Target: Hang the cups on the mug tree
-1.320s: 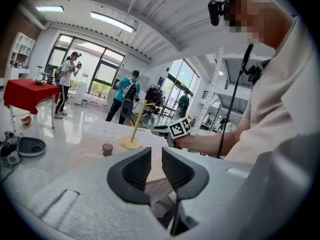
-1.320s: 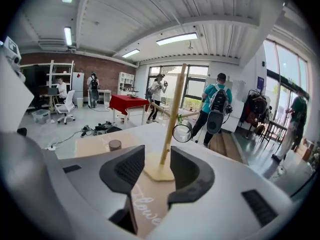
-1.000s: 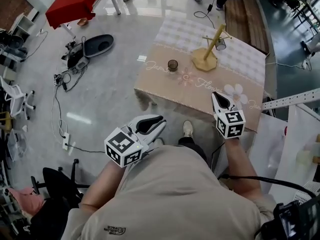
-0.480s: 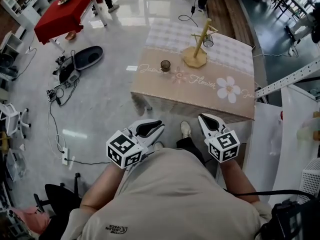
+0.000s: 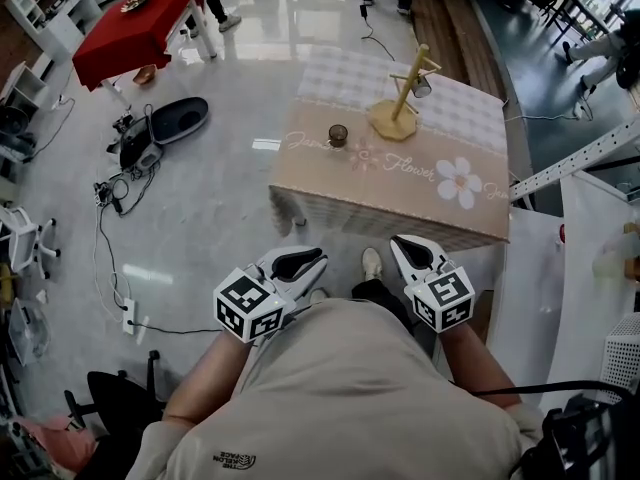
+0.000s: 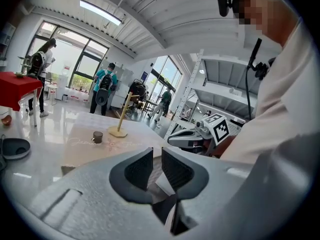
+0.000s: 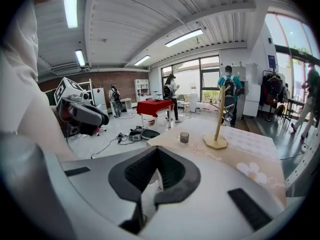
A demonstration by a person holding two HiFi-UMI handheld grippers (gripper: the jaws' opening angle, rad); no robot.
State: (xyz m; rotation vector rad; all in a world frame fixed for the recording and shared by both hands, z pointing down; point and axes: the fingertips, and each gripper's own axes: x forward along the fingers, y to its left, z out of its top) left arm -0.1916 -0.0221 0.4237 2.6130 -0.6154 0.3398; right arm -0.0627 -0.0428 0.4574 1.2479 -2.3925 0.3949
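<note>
A wooden mug tree [image 5: 400, 98] stands on the far part of the cloth-covered table [image 5: 420, 193], with a clear glass cup [image 5: 424, 86] hanging on one arm. A dark cup [image 5: 338, 135] stands upright on the cloth, left of the tree. Both grippers are held close to my body, short of the table's near edge. My left gripper [image 5: 322, 258] has a narrow gap between its pads, with nothing in it. My right gripper [image 5: 397, 242] is shut and empty. From the gripper views the tree [image 7: 218, 121] [image 6: 121, 115] and dark cup [image 7: 184, 137] [image 6: 97, 137] lie well ahead.
A red-covered table [image 5: 140, 23] stands far left, with cables and a dark oval case [image 5: 180, 118] on the floor nearby. A white frame and shelving [image 5: 600, 258] line the right side. People [image 7: 228, 91] stand beyond the table. An office chair [image 5: 30, 243] is at the left edge.
My right gripper has drawn back from the table's front edge toward my body and to the left. The left gripper has barely moved. The view has shifted slightly.
</note>
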